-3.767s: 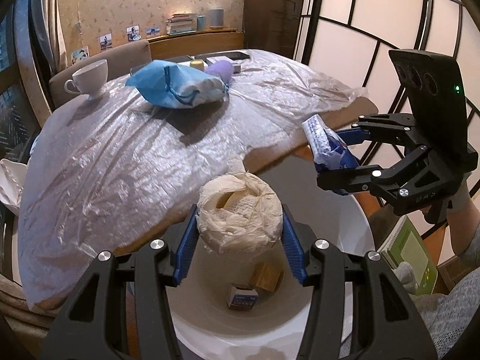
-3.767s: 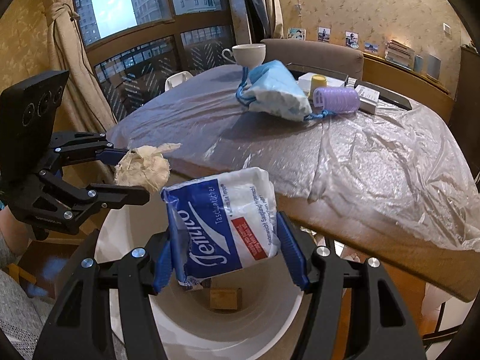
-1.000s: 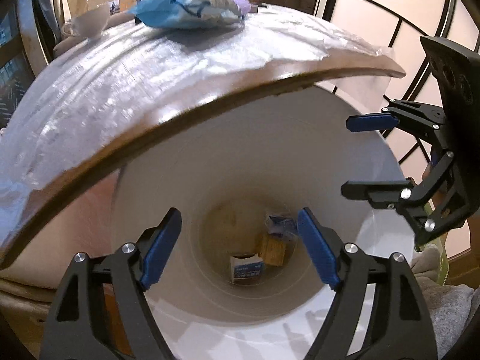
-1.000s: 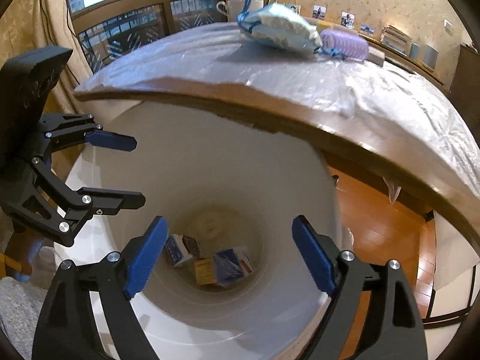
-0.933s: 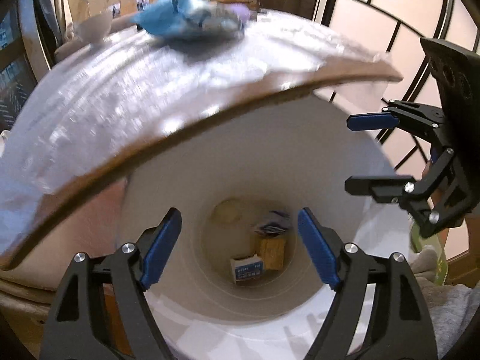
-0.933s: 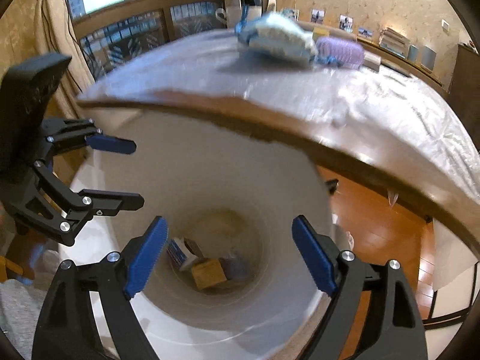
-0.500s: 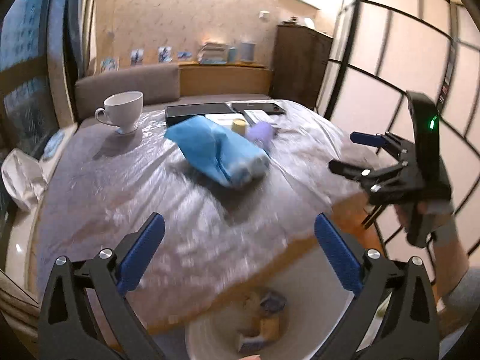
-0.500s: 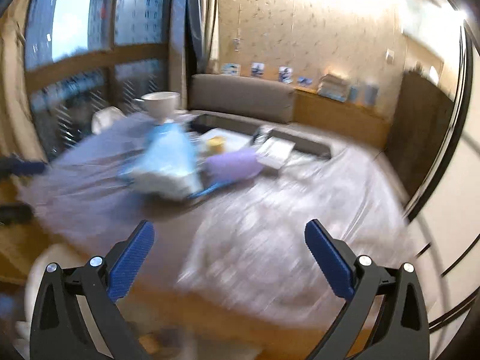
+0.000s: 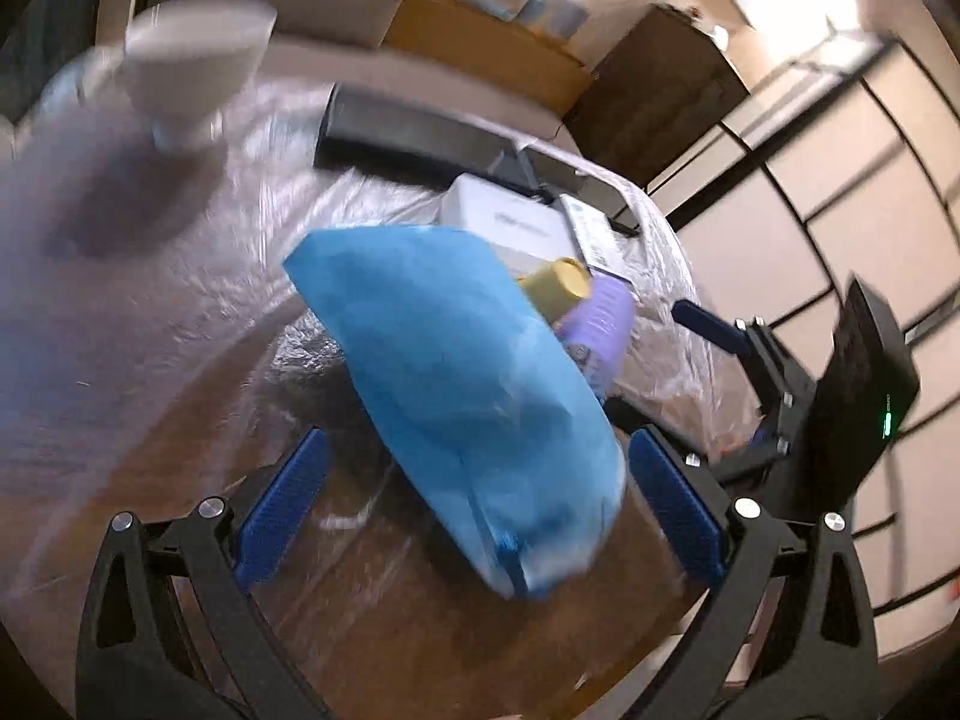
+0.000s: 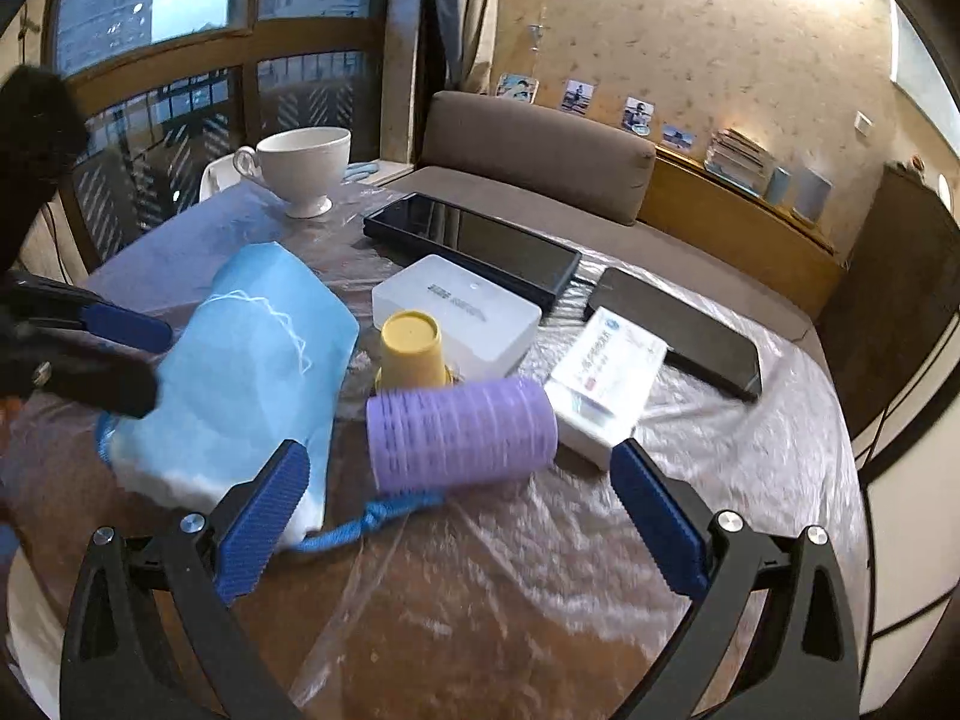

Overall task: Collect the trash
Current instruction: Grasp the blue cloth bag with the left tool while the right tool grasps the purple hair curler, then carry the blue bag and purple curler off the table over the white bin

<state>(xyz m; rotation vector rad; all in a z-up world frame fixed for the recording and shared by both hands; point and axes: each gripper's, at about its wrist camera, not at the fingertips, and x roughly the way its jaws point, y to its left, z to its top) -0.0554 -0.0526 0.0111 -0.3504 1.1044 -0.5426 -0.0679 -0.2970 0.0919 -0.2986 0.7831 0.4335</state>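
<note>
Both claws stand wide open with nothing between their pads, angled down over the worktop (image 10: 750, 480) and its crinkled plastic sheet. The left claw (image 9: 474, 516) frames the near end of the blue bag (image 9: 462, 372), which lies on the sheet with its cord trailing; the right claw (image 10: 456, 522) frames the purple cup (image 10: 459, 432) lying on its side, just beside the upturned yellow cup (image 10: 411, 348). To pick up well, I would lower each claw until its pads straddle the middle of its target, close on the bag's bulk, not its loose cord, and squeeze the purple cup across its ribbed body gently so it does not buckle or roll. Keep clear of the white box (image 10: 456, 312), the phones and the teacup (image 10: 306, 168), which do not look like trash.
</note>
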